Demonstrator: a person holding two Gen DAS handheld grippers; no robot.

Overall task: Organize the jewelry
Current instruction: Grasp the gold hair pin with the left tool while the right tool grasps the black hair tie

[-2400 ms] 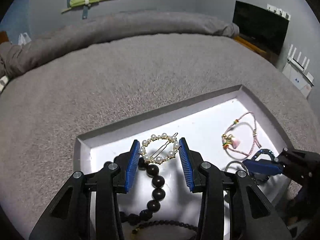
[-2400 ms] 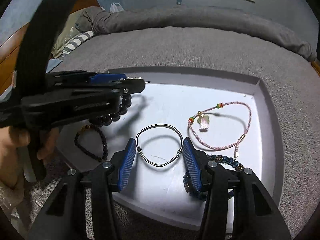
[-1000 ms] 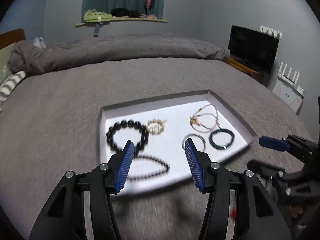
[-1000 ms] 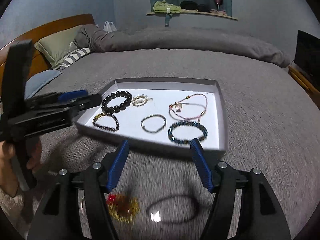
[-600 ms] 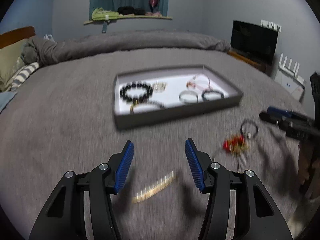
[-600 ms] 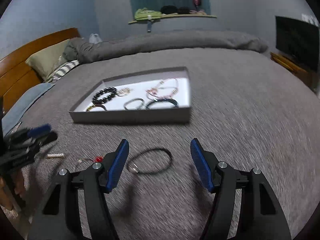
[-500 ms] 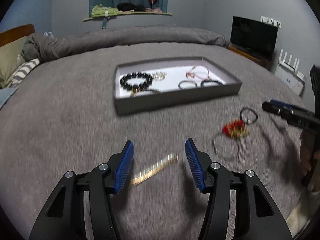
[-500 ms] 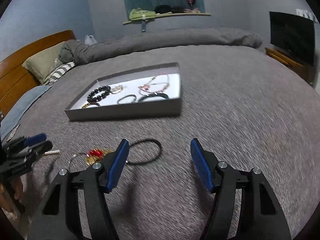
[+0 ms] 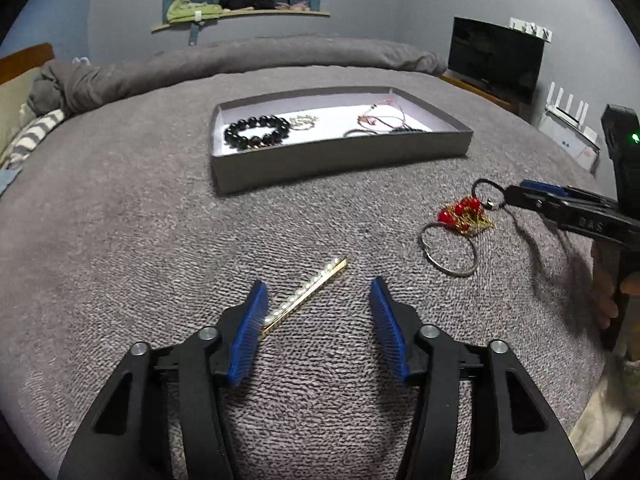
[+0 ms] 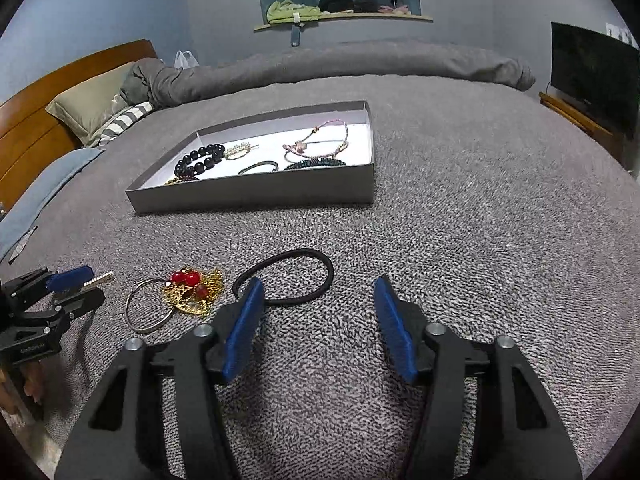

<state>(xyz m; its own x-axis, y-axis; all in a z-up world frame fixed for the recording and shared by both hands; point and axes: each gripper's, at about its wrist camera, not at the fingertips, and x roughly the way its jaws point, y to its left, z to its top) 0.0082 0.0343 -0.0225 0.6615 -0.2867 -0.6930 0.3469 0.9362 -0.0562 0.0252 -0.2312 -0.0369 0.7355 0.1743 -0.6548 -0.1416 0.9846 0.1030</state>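
Note:
A grey tray (image 9: 340,156) (image 10: 256,196) on the bed holds a black bead bracelet (image 9: 256,132), a pearl clip, a pink cord bracelet (image 10: 316,142) and other bracelets. On the blanket lie a gold pearl hair pin (image 9: 306,294), a silver ring with red and gold charm (image 9: 460,220) (image 10: 188,290) and a black hair tie (image 10: 296,276). My left gripper (image 9: 318,304) is open and empty, the pin's near end by its left finger. My right gripper (image 10: 318,300) is open and empty just behind the hair tie; it also shows in the left wrist view (image 9: 532,194).
The grey blanket (image 9: 120,220) covers the bed. Pillows and a wooden headboard (image 10: 60,92) are at the left. A TV (image 9: 496,60) and a white router stand at the right. A rolled duvet lies along the far edge.
Both grippers have pulled back from over the tray to the near part of the bed and dropped lower. The loose pin, charm ring and hair tie have come into view.

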